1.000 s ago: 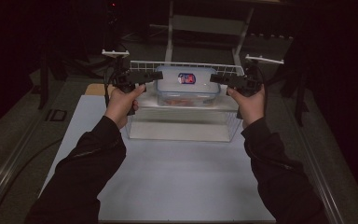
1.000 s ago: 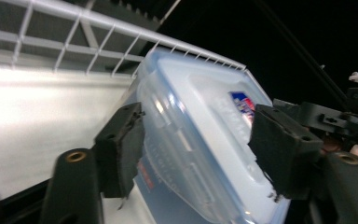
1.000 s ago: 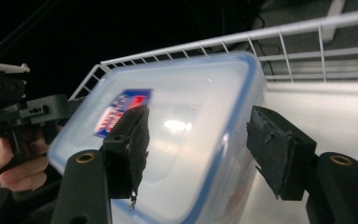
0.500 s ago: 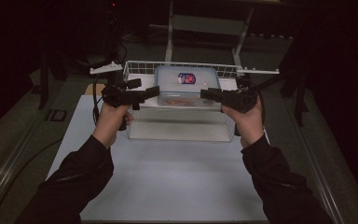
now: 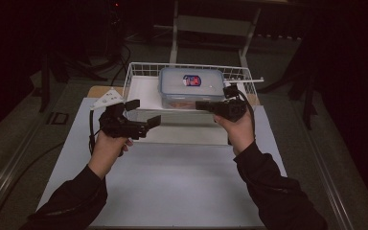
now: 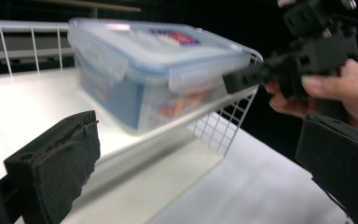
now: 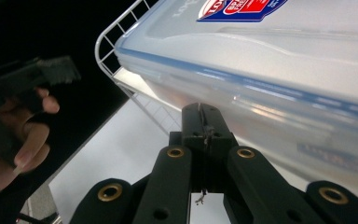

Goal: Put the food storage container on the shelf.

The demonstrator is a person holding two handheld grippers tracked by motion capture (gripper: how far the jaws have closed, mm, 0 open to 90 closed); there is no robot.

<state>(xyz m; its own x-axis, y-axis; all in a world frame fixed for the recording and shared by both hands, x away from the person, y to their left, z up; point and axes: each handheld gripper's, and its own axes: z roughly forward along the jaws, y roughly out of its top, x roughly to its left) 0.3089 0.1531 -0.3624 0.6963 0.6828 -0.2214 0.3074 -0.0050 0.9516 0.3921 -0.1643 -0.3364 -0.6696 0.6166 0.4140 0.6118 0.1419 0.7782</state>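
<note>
High view: a clear plastic box (image 5: 190,88) with rounded corners, a translucent snap-on lid and a red-and-blue label on top sits in a white wire basket (image 5: 139,72), on the basket's flat white floor. The basket stands on the white, matte desk (image 5: 172,187).

Left claw (image 5: 143,112): jaws wide apart, released, nothing between them; they have just been opening. It is held just in front of the basket's near left rim, with the box ahead of it and to its right, apart from it. Left gripper view: its pads (image 6: 65,163) are black, coarse foam with ragged edges. Beyond them the box (image 6: 154,79) shows a lid flap with a blue seal line; reddish contents show through the wall, too blurred to identify. The basket's thin wire grid (image 6: 219,130) runs under the box's near corner.

Right claw (image 5: 202,104): jaws clenched together, nothing between them; they have just been closing. Right gripper view: the tip (image 7: 204,122) sits just below the lid edge (image 7: 261,86) on the box's side wall; contact cannot be told. Black linkage arms with brass rivets lead up to the tip.
</note>
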